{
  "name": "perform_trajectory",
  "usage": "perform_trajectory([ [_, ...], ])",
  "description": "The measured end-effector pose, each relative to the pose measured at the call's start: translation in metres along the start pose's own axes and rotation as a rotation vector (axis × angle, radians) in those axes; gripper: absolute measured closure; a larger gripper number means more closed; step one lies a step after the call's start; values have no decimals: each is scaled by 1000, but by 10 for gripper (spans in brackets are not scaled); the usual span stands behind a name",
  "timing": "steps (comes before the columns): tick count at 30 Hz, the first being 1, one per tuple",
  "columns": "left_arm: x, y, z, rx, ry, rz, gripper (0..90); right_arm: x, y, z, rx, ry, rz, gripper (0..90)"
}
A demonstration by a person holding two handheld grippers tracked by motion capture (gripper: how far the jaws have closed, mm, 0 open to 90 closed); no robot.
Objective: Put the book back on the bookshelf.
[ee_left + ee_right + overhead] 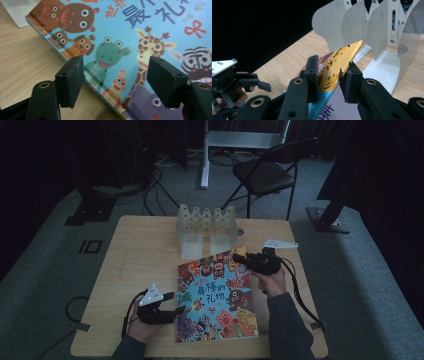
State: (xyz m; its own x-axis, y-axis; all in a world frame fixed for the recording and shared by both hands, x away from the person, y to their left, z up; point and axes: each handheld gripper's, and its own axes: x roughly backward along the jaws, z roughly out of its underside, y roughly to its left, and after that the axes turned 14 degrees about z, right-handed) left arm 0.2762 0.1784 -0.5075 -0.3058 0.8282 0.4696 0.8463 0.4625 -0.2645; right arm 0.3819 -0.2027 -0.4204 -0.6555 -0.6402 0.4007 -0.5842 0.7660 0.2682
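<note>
Colourful animal picture book (217,295) lies on table, far corner lifted.

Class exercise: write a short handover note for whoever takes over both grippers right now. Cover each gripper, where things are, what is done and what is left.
Right gripper: fingers shut on the picture book's far right corner, that corner raised.
Left gripper: open, fingers poised over the book's near left edge, holding nothing.
Book rack: upright at the table's far side, slots empty.
Done: corner gripped.
Left, probably: lift the book, stand it in a rack slot.
</note>
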Motion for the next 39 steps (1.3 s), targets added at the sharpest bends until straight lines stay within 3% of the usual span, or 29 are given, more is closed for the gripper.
perform_trajectory([
  [15,-4,11,-4,17,-7,-8,306,18,5,-8,-10,-72,-44,749],
  [24,-3,29,-5,73,-26,-36,360,23,7,-10,-7,-100,-73,764],
  [27,-2,35,-10,81,-33,-61,456,24,7,-10,-7,-108,-85,765],
  [31,-3,45,-13,106,-46,-67,681,26,6,-10,-5,-116,-97,765],
  [39,-11,52,-17,111,-30,-62,829,28,5,-9,-9,-130,-118,766],
])
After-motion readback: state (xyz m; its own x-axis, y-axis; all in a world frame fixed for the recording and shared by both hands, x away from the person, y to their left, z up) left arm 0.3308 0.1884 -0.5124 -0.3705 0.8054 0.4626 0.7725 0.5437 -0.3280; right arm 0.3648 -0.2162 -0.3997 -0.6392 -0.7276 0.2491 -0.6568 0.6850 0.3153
